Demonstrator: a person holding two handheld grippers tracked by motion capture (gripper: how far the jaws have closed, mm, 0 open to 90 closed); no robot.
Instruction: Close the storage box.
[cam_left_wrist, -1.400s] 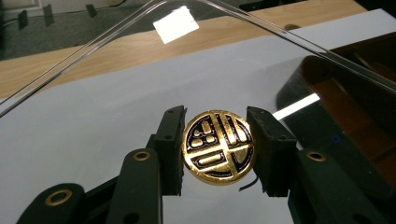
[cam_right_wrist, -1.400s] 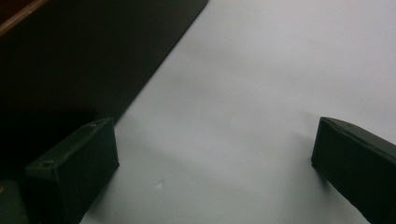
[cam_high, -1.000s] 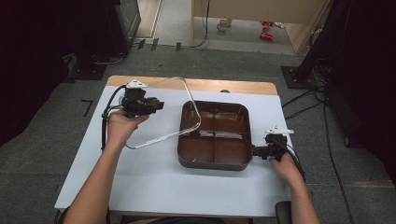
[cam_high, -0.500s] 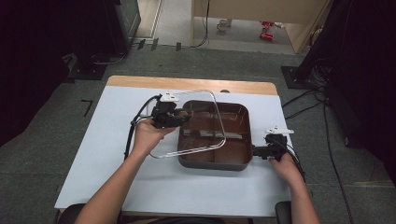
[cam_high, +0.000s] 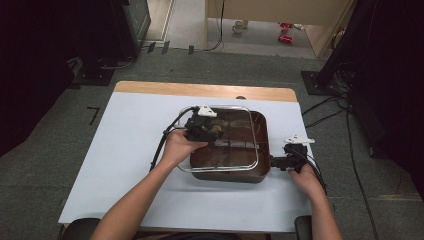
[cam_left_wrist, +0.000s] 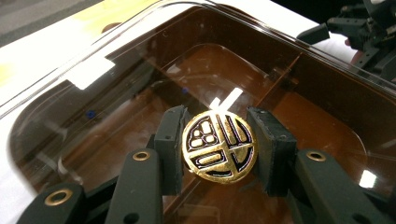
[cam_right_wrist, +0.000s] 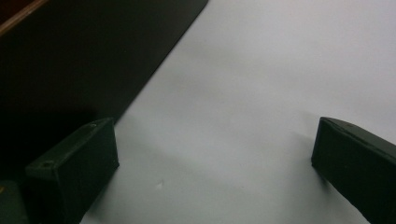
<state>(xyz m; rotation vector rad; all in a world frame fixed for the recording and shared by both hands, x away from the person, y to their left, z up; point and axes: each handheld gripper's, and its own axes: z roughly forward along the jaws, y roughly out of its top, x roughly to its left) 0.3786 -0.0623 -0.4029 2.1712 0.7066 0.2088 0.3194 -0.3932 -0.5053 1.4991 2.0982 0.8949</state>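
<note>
The person's left hand is hiding much of the left gripper (cam_high: 212, 131) from above. Its jaws are clamping the round gold-and-black knob (cam_left_wrist: 218, 145) of the clear glass lid (cam_high: 220, 140), which is lying over the brown rectangular pan (cam_high: 260, 172) on the white counter (cam_high: 125, 150). The right gripper (cam_high: 277, 162) is resting beside the pan's right edge, jaws spread wide over bare counter.

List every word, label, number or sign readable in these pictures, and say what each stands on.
No readable words or numbers.
Gold knob of the clear lid, held in the left gripper: a black-and-gold emblem, an ornamental sign and not letters I can read.
Brown pan: no label visible.
</note>
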